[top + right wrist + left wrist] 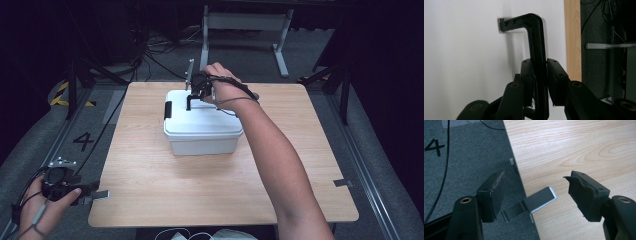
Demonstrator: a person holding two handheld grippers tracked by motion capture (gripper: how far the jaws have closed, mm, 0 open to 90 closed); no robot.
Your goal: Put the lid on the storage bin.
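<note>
The right gripper (540, 82) has its jaws clamped on the raised black handle (534, 42) of the white lidded storage box (202, 125) near the table's (150, 185) middle, probably to lift it, while the left gripper (536, 200) waits open-jawed over the table's near-left edge.

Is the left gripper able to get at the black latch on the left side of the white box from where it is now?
Probably yes. The left gripper hangs open off the table's near left corner, and bare table lies between it and the latch on the white box.
</note>
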